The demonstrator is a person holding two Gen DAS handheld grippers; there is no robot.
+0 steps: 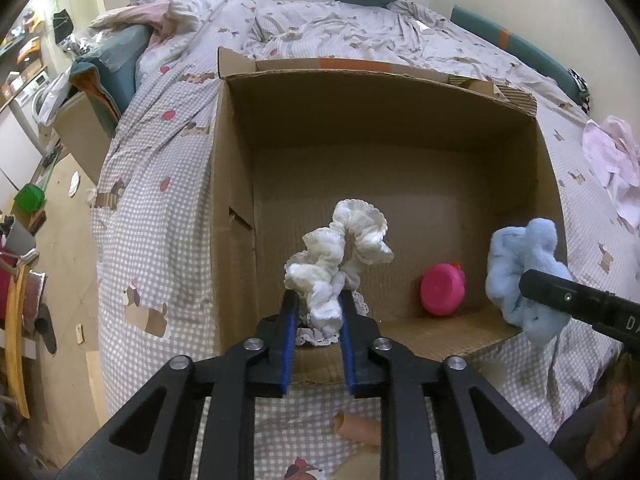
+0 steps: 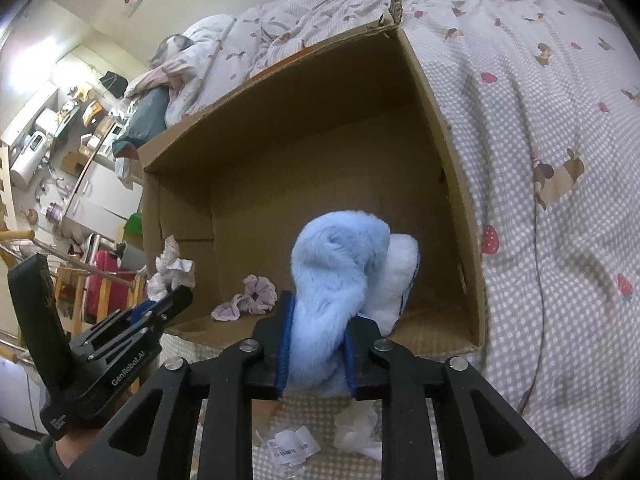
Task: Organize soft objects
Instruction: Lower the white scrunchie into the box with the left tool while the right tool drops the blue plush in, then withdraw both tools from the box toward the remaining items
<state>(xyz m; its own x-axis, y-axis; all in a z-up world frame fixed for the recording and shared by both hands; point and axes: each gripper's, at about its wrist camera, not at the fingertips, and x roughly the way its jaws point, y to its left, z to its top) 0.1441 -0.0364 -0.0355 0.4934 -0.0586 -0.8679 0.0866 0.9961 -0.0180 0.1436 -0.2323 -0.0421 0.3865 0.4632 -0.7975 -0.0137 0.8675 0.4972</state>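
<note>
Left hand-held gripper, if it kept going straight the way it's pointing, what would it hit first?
Probably the cardboard box floor: the left hand-held gripper, pads around the white scrunchie, points down into it. Depth is unclear.

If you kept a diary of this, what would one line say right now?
left gripper: holds white scrunchie | right gripper: holds blue plush | both over cardboard box

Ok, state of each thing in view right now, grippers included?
Cardboard box: open-topped, on the bed.
White scrunchie: between left gripper pads, over the box.
Blue plush: between right gripper pads, at the box's near edge.
Lilac scrunchie: lying in the box.
Pink round thing: in the box.
</note>
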